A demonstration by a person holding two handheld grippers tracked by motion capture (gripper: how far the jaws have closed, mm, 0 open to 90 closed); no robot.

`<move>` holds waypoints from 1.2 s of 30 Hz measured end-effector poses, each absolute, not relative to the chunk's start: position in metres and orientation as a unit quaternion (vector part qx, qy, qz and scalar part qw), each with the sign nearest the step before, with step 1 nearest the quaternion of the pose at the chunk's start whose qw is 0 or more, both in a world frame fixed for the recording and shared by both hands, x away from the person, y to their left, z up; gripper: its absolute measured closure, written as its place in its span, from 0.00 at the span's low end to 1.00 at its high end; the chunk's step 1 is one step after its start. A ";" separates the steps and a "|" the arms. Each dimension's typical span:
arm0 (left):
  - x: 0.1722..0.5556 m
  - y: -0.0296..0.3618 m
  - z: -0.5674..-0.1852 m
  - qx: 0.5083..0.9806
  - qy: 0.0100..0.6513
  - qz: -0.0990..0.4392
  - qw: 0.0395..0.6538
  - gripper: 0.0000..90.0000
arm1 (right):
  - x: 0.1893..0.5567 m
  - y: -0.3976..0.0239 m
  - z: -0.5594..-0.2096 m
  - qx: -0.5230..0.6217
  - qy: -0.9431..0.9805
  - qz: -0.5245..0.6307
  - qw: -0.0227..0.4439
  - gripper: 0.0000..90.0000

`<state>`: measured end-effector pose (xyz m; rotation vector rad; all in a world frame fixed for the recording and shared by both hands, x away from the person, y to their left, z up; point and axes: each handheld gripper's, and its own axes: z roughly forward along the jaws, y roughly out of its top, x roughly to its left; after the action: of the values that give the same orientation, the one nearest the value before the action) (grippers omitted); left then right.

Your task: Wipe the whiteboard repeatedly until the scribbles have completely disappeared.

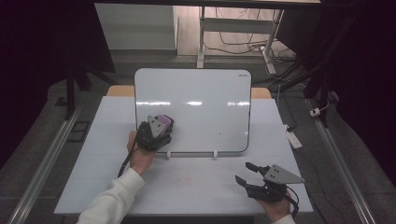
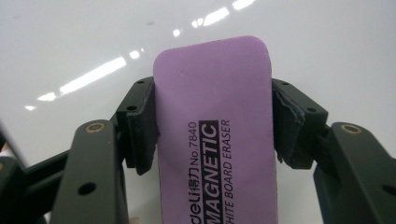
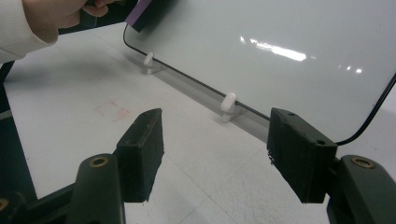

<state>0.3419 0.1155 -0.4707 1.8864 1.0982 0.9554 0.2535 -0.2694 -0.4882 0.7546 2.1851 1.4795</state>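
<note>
1. Nearest the person, at the front right of the white desk [image 1: 93, 158], the right gripper [image 1: 246, 172] rests in the right hand. Its jaws stand spread with nothing between them, pointing toward the whiteboard.
2. In the right gripper view, a faint pinkish smudge [image 3: 112, 110] marks the desk surface ahead of those jaws.
3. Farther in, on the left, the left hand [image 1: 140, 156], in a white sleeve [image 1: 112, 198], holds the left gripper [image 1: 159, 128] up against the lower left part of the board.
4. The left gripper's jaws pinch a purple eraser [image 2: 215, 130]. It is a flat, oblong block with rounded corners and black print along its length, including the words "MAGNETIC" and "BOARD ERASER".
5. In the left gripper view, the eraser sits lengthwise between the two black pads [image 2: 140, 126], one pad pressing each long side. Its rounded end sticks out past the jaw tips toward the board.
6. Behind it stands the whiteboard [image 1: 210, 107], glossy and white with a thin dark rim, leaning back on two small white feet [image 1: 215, 154]. Ceiling lights reflect off its surface.
7. Beyond the desk, cables [image 1: 243, 46] lie on the floor.
</note>
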 end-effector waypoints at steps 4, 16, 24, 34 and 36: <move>0.342 0.101 -0.472 0.742 0.416 0.369 0.373 0.44 | 0.253 -0.270 -0.488 0.270 0.780 0.530 0.196 0.40; 0.354 0.034 -0.470 0.762 0.375 0.345 0.400 0.44 | 0.253 -0.268 -0.488 0.267 0.781 0.529 0.196 0.40; 0.362 -0.038 -0.473 0.784 0.328 0.316 0.421 0.44 | 0.252 -0.271 -0.488 0.268 0.779 0.533 0.194 0.40; 0.368 -0.064 -0.476 0.786 0.316 0.288 0.447 0.44 | 0.249 -0.274 -0.488 0.272 0.777 0.533 0.195 0.39; 0.367 -0.061 -0.475 0.787 0.314 0.286 0.448 0.44 | 0.249 -0.274 -0.488 0.272 0.777 0.532 0.196 0.39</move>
<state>0.3670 -0.0613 -0.4746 1.9467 0.7771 0.7072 0.2488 -0.2739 -0.4878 0.7625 2.1771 1.4915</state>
